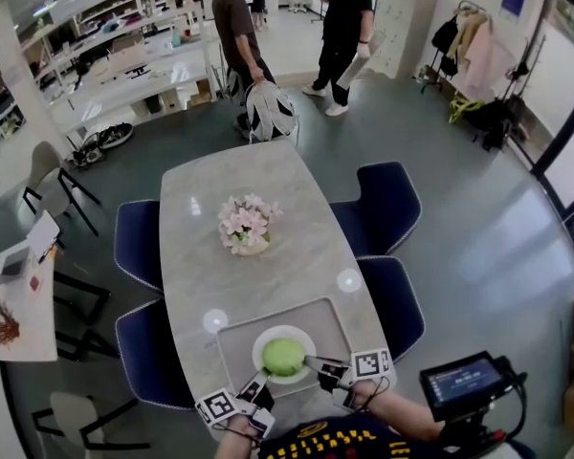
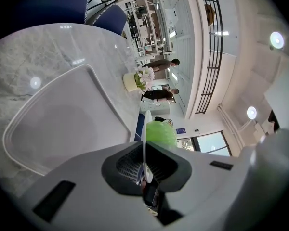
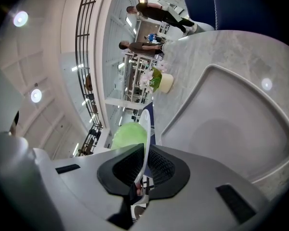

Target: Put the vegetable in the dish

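Note:
A round green vegetable (image 1: pixel 284 356) lies on a white dish (image 1: pixel 263 344) over the grey tray (image 1: pixel 234 338) at the table's near end. My left gripper (image 1: pixel 259 384) is shut on the dish's near-left rim and my right gripper (image 1: pixel 321 365) on its near-right rim. In the left gripper view the dish rim (image 2: pixel 146 129) runs edge-on into the left gripper (image 2: pixel 145 166), with the vegetable (image 2: pixel 161 133) beyond it. The right gripper view shows the same: the rim (image 3: pixel 145 126) in the right gripper (image 3: pixel 143 170), the vegetable (image 3: pixel 127 135) beside it. Whether the dish rests on the tray I cannot tell.
A pot of pink flowers (image 1: pixel 246 225) stands mid-table. Dark blue chairs (image 1: pixel 387 204) line both long sides. Two people (image 1: pixel 344 27) stand beyond the table's far end. A small screen (image 1: pixel 464 382) sits at my right.

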